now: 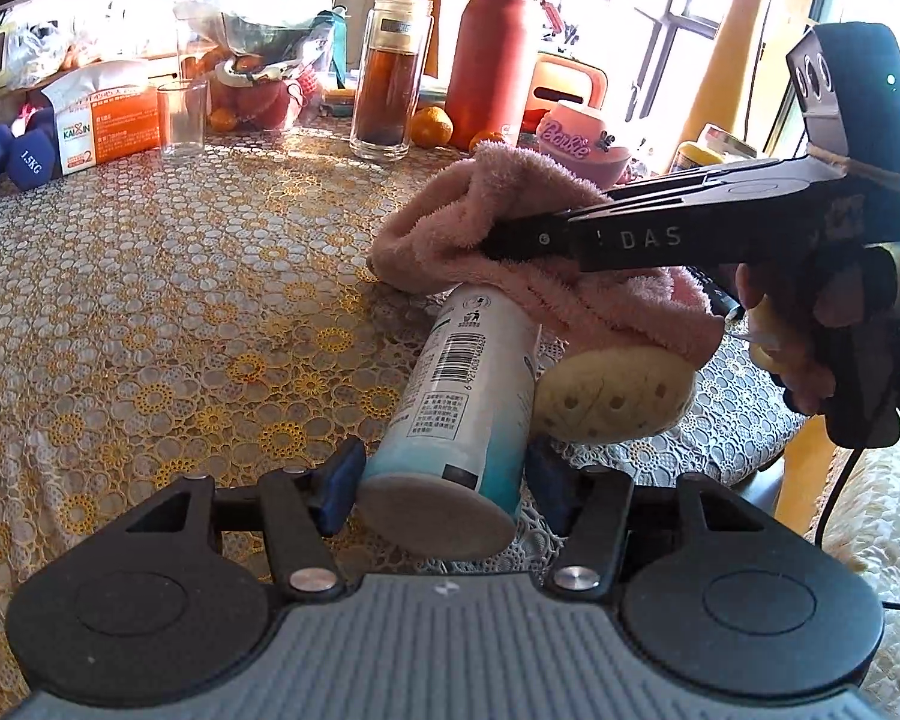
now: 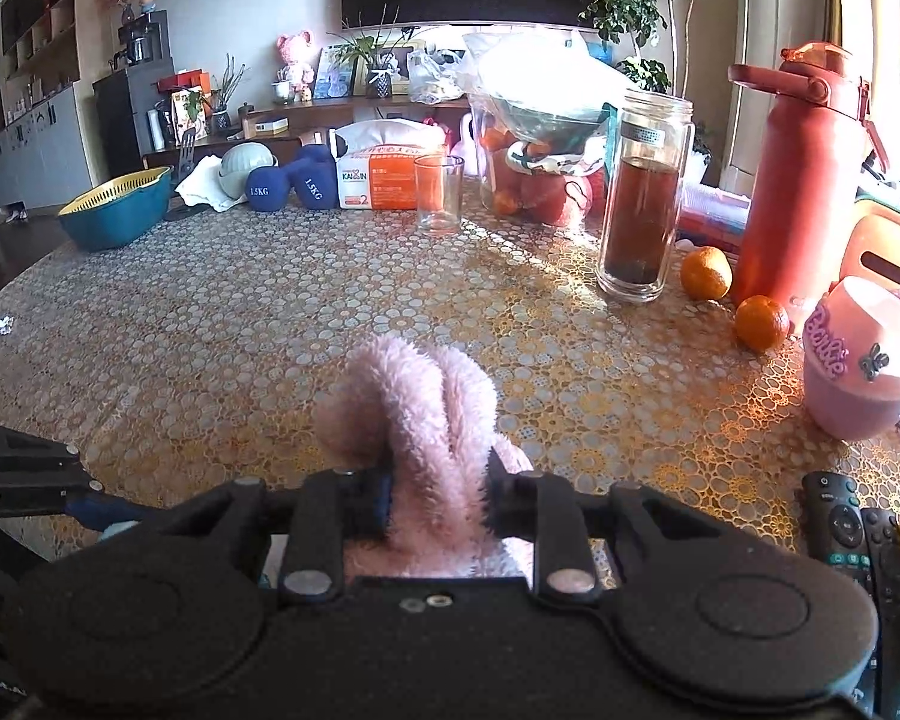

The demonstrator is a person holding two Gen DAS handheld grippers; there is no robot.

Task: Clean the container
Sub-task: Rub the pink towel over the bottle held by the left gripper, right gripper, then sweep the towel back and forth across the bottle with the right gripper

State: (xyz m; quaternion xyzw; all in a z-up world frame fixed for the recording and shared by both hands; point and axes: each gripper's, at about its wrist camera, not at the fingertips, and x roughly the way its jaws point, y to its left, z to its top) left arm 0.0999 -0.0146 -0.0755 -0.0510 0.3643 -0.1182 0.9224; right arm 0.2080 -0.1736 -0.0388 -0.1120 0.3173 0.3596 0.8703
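- The left hand-held gripper point(image 1: 441, 480) has its blue pads point(image 1: 339, 483) closed against the base end of a white-and-teal can point(image 1: 462, 396). The can lies tilted, its flat bottom toward the camera and its far end under a pink cloth point(image 1: 498, 210).
- Left of the can the tabletop point(image 1: 150, 300), under a lace-patterned cover, lies open up to a far row: blue dumbbells point(image 1: 15, 162), an orange box point(image 1: 108, 120) and an empty glass point(image 1: 181, 117).
- Just right of the can, touching it, sits a pale perforated sponge point(image 1: 615, 396), partly under the cloth.
- The right hand-held gripper point(image 2: 435, 501) comes in from the right above the can. Its jaws are squeezed nearly together on a fold of the cloth, which bulges out ahead of the fingers and drapes over the can's far end. A hand point(image 1: 792, 360) grips its handle.
- Farther back, to the right, stand a tea bottle point(image 2: 645, 198), two oranges point(image 2: 705, 273), a red flask point(image 2: 801, 180) and a pink cup point(image 2: 858, 360).
- Remote controls point(image 2: 858, 534) lie near the right gripper on its right.
- In the left wrist view the tabletop's right edge runs close behind the sponge; a wooden leg point(image 1: 804, 474) shows below it.
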